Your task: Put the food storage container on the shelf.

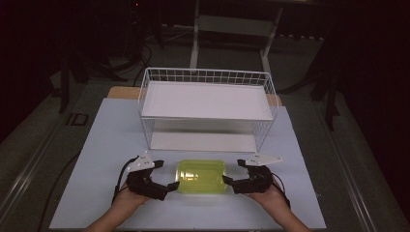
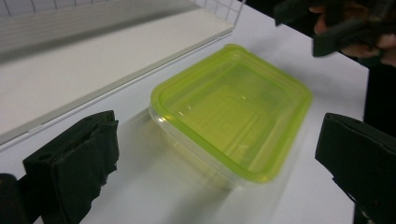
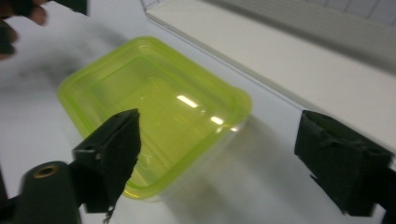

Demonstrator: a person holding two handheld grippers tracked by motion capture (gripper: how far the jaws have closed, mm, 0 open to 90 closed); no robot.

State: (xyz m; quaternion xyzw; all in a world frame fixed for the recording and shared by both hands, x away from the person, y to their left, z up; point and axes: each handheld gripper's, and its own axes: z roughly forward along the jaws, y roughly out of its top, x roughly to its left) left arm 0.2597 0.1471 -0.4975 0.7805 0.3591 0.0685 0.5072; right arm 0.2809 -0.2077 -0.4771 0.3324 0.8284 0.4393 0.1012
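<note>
So there's this clear plastic container with a lime-green lid (image 1: 201,176) sitting flat on the white table (image 1: 106,145), near the front edge and pretty much centred. Lid's on, and it looks empty as far as anyone can tell through the green.

The left gripper (image 1: 163,175) sits just off the container's left side, jaws spread wide and holding nothing; in the left gripper view the container (image 2: 232,109) lies between and beyond the two black jaws, not touched by either. The right gripper (image 1: 235,173) mirrors it on the right side, also gaping wide and empty-handed, with the container (image 3: 154,109) close to its left jaw in the right gripper view. Can't quite tell if that jaw touches the rim.

Just behind the container stands a white wire rack (image 1: 207,77) with two white shelves.
</note>
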